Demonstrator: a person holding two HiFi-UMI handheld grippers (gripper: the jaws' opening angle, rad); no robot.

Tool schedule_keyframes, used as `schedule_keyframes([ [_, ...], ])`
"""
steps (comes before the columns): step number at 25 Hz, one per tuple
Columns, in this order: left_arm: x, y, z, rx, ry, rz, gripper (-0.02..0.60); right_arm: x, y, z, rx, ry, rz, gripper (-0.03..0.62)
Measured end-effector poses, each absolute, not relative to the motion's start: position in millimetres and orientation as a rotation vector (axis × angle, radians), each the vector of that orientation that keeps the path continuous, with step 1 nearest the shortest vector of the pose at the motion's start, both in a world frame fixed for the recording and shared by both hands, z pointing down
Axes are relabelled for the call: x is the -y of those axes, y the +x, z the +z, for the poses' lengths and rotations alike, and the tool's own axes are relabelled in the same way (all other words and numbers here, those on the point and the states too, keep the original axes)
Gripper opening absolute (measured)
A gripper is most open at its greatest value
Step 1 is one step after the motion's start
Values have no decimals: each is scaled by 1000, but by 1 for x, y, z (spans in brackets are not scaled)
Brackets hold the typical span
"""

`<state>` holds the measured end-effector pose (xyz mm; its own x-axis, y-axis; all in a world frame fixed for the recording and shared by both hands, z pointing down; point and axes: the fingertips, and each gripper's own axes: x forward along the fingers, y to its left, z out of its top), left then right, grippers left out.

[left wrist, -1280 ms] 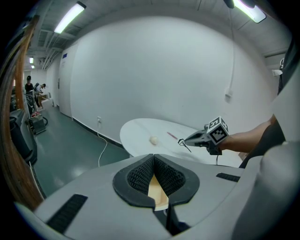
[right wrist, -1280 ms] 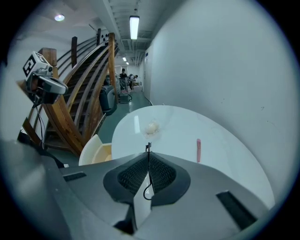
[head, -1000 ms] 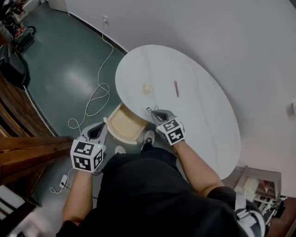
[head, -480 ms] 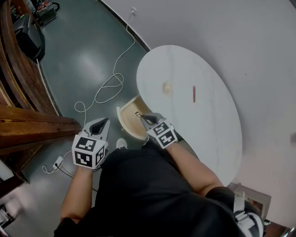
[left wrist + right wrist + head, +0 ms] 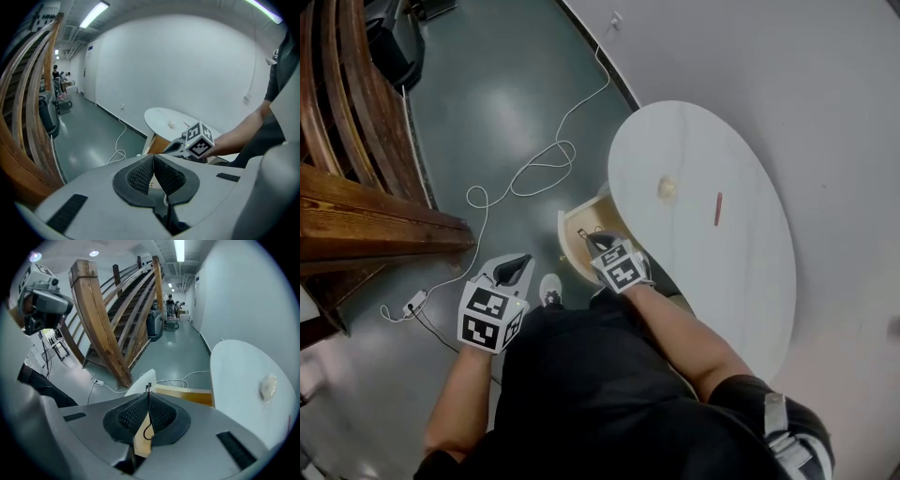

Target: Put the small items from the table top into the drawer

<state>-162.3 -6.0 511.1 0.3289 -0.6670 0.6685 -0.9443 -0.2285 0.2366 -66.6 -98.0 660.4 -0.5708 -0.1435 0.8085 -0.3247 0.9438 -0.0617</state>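
My right claw (image 5: 148, 401) is pinching a thin black wire piece (image 5: 148, 414), long axis upright, with the open drawer (image 5: 185, 395) just below and ahead. My left claw (image 5: 153, 165) is pressed together, empty, and farther from the drawer. Beyond, a pale lump (image 5: 667, 187) and a red stick (image 5: 718, 209) lie on the surface (image 5: 722, 281), not yet stowed.

Head view: high, steeply downward over white table (image 5: 722, 281) and drawer (image 5: 578, 246). Left gripper view: low, off the table's edge, facing it. Right gripper view: close over drawer. Shared: table, drawer.
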Motion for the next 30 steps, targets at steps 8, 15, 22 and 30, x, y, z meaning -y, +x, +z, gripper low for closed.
schedule_keyframes([
  [8, -5, -188, 512, 1491, 1873, 562, 17, 118, -76, 726, 2066, 284, 201, 14],
  [15, -25, -191, 522, 1530, 1781, 571, 17, 133, -83, 775, 2014, 243, 154, 14],
  [22, -44, -191, 537, 1560, 1684, 569, 17, 141, -90, 817, 1977, 176, 82, 14],
  [30, -55, -185, 545, 1573, 1627, 551, 17, 145, -99, 841, 1968, 136, 25, 14],
])
